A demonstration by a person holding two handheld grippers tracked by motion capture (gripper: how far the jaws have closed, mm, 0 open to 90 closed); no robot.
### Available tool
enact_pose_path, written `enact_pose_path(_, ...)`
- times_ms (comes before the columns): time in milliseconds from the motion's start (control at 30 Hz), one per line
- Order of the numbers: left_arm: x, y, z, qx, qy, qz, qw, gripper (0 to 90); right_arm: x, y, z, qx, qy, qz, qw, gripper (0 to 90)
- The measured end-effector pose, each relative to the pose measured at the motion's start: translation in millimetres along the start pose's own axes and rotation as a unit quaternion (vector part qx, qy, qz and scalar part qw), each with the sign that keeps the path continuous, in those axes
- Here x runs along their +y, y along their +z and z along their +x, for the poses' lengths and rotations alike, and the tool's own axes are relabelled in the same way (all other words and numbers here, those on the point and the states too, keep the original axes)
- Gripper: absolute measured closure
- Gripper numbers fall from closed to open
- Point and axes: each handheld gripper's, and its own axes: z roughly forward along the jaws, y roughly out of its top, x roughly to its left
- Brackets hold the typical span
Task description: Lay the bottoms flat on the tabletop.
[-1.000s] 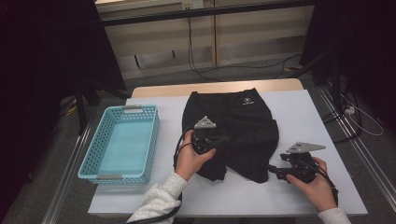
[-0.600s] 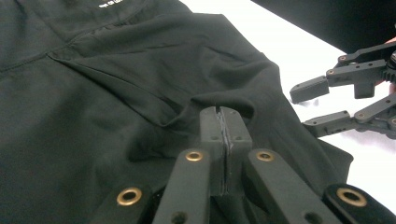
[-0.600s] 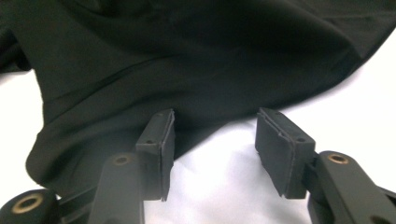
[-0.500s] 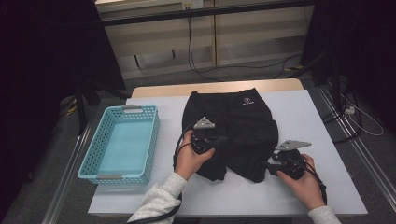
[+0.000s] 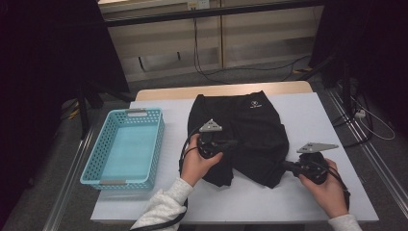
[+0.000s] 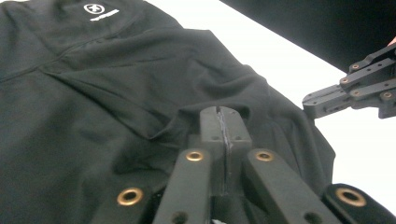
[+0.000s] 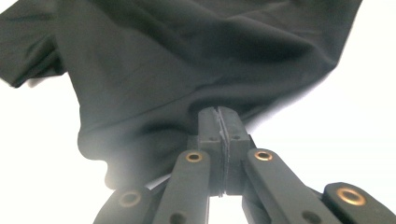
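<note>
Now the right gripper [image 5: 287, 167] is pinching the shorts' [image 5: 250, 130] near corner, its jaws having just been closing on the cloth; the left gripper [image 5: 231, 143] is pinching a mid fold. Both ends gripped, the shorts, lying mid-bench beside the basket [image 5: 98, 163], seem ready for folding.

garment [image 5: 250, 130] spread on table [image 5: 312, 106], centre to far side. basket [image 5: 126, 147] on table left of garment, well apart. my left gripper [image 5: 233, 143] on garment's middle. my right gripper [image 5: 285, 166] at garment's near right corner. my hands near table's near edge. floor cables [image 5: 211, 72] behind table, far side.
</note>
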Motion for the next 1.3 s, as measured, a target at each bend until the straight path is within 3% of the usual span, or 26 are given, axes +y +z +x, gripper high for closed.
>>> enact_pose_path(67,0.5,1.1,-0.9,0.0,0.0,-0.011,0.9999,90.0,-1.1,-8.3,-4.1,0.015,0.003,-0.008,0.9999,89.9)
enact_pose_path(133,0.2,5.8,-0.1,0.001,-0.001,-0.01,0.9999,90.0,-0.5,-12.5,-11.1,0.022,0.024,-0.03,0.999,89.8)
enact_pose_path(233,-3.8,15.4,3.3,0.007,-0.006,0.002,1.0,90.0,4.1,-8.4,-22.1,0.002,0.038,-0.041,0.9984,89.8)
enact_pose_path(333,-8.5,21.0,7.0,0.004,-0.009,0.02,0.9998,90.0,5.4,3.8,-30.4,-0.04,0.04,-0.025,0.9981,89.8)
enact_pose_path(400,-9.5,21.8,6.1,0.004,-0.001,0.022,0.9998,83.6,2.9,9.8,-36.3,-0.058,0.038,-0.002,0.9976,89.5)
enact_pose_path(500,-8.9,24.4,0.0,-0.009,0.011,0.031,0.9994,69.2,-4.2,11.8,-42.6,-0.053,0.045,0.013,0.9975,89.1)
enact_pose_path(633,-11.0,32.3,-10.8,-0.027,0.027,0.05,0.998,54.7,-7.1,9.1,-45.0,-0.065,0.033,0.01,0.9973,88.1)
enact_pose_path(767,-15.8,38.5,-14.6,-0.027,0.034,0.069,0.9967,50.6,-7.4,6.9,-42.9,-0.073,0.033,-0.005,0.9968,77.8)
enact_pose_path(900,-18.6,40.8,-13.7,-0.025,0.034,0.074,0.9963,47.8,-8.7,-0.2,-37.5,-0.055,0.029,-0.023,0.9978,69.1)
enact_pose_path(1067,-21.1,43.7,-12.6,-0.022,0.046,0.076,0.9958,43.4,-12.4,-5.0,-28.9,-0.033,-0.004,-0.028,0.9991,59.3)
enact_pose_path(1167,-20.4,43.9,-11.6,-0.017,0.056,0.075,0.9954,40.2,-12.1,-6.7,-26.7,-0.035,-0.016,-0.036,0.9986,50.9)
enact_pose_path(1300,-18.0,42.5,-11.4,-0.021,0.058,0.069,0.9957,36.5,-15.8,-10.2,-23.3,-0.016,-0.026,-0.046,0.9985,50.2)
